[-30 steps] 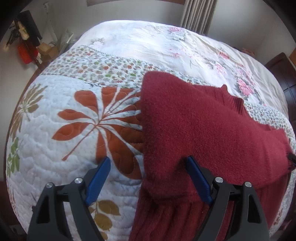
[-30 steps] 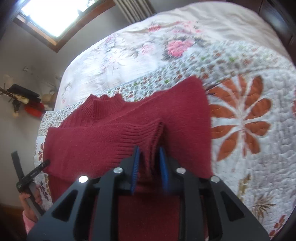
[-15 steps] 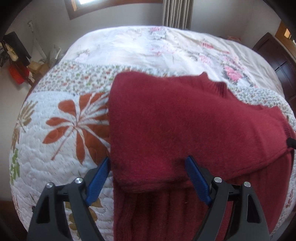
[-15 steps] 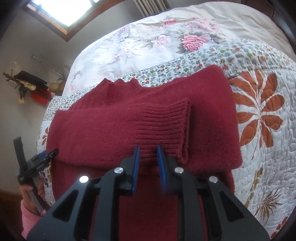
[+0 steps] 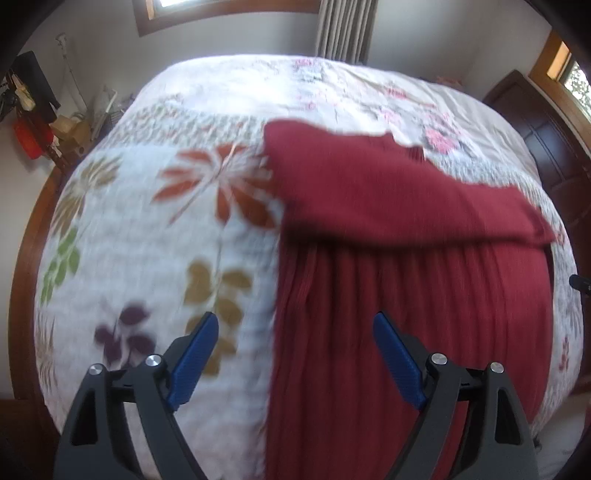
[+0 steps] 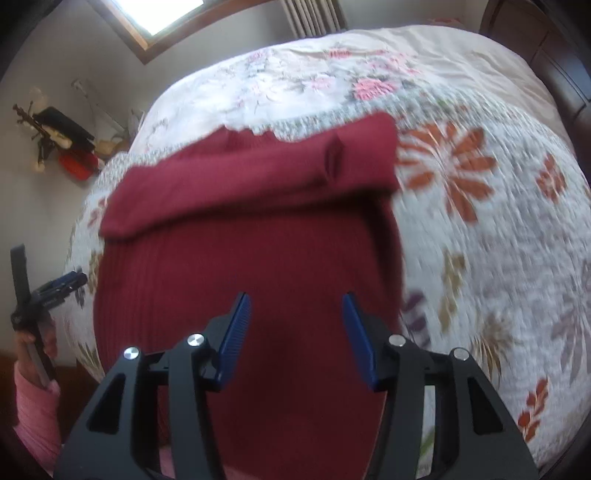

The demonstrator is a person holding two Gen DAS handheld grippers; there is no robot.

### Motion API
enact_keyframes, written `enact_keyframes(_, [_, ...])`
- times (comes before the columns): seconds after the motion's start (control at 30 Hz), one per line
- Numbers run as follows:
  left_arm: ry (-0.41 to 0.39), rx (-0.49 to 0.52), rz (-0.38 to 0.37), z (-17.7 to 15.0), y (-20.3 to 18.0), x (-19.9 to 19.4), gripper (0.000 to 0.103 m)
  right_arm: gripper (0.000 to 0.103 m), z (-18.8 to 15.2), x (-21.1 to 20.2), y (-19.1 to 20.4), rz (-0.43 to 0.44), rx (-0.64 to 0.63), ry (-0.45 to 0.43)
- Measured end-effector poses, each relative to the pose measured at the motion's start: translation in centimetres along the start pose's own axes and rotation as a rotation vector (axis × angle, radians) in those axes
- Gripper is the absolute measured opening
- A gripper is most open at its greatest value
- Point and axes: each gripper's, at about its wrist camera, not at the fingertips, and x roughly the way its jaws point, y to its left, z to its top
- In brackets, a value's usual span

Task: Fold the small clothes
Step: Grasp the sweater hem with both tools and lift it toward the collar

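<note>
Right claw point(image 6: 295, 332) has let go: 0.5 s ago its fingers were nearly shut at the ribbed cuff, now they're spread wide w/ nothing between, hovering over the sweater point(image 6: 258, 266) body. Left claw point(image 5: 291, 350) also spread and empty, same as before, but it has pulled back; 0.5 s ago the folded sleeve edge sat between its fingers, now that edge lies well beyond them. Both views blurred by motion.

Sweater: dark red, flat on the bed point(image 5: 147, 221), on the leaf-print quilt. Sleeves folded across the chest as a band just below the collar; cuff point(image 6: 334, 162) lies on top of that band.

Around the sweater: left claw seen in the right view past the sweater's left edge, gripped by a hand point(image 6: 27, 343) in a pink sleeve. Beyond the collar, rose-print bedding, then curtain point(image 5: 345, 29) and window. Dark door point(image 5: 546, 147) right of the bed. Nothing blocks the sweater. No readable writing.
</note>
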Motion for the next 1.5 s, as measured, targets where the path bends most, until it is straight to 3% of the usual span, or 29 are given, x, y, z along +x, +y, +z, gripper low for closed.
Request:
enact_keyframes(0.17, [0.098, -0.032, -0.019, -8.8, 1.5, -0.9, 0.086, 0.055, -7.5, -0.6, -2.4, -0.063, 0.035, 0.051])
enact_keyframes(0.3, [0.162, -0.021, -0.056, -14.6, 0.9, -0.9, 0.086, 0.058, -12.4, 0.3, -4.0, -0.023, 0.078, 0.118])
enact_keyframes(0.43, [0.232, -0.019, -0.103, -18.7, 0.8, 0.4, 0.086, 0.058, -16.0, 1.3, -5.1, 0.003, 0.097, 0.179])
enact_keyframes(0.57, [0.255, -0.057, -0.167, -20.9, 1.8, 2.3, 0.084, 0.063, -18.0, 2.6, -5.8, 0.060, 0.111, 0.208])
enact_keyframes(0.67, [0.256, -0.113, -0.227, -21.5, 2.5, 4.2, 0.084, 0.064, -18.8, 3.8, -6.1, 0.067, 0.134, 0.223])
enact_keyframes(0.83, [0.254, -0.104, -0.246, -21.2, 1.6, 4.9, 0.082, 0.065, -18.9, 4.2, -6.0, 0.083, 0.144, 0.210])
enact_keyframes(0.97, [0.269, -0.068, -0.355, -21.2, -0.4, 4.6, 0.079, 0.065, -19.8, 3.6, -6.0, 0.097, 0.130, 0.212])
enact_keyframes(1.13, [0.274, -0.093, -0.372, -20.8, -0.9, 5.8, 0.080, 0.066, -21.5, 4.1, -6.0, 0.129, 0.145, 0.225])
enact_keyframes(1.33, [0.285, -0.101, -0.410, -20.2, 1.5, 5.1, 0.063, 0.066, -21.9, 4.7, -4.9, 0.201, 0.164, 0.238])
enact_keyframes(1.4, [0.282, -0.105, -0.412, -20.1, 1.9, 5.0, 0.060, 0.062, -22.1, 5.2, -4.5, 0.219, 0.161, 0.257])
enact_keyframes(1.5, [0.283, -0.126, -0.431, -20.5, 2.4, 5.1, 0.045, 0.055, -22.2, 5.8, -3.8, 0.219, 0.139, 0.272])
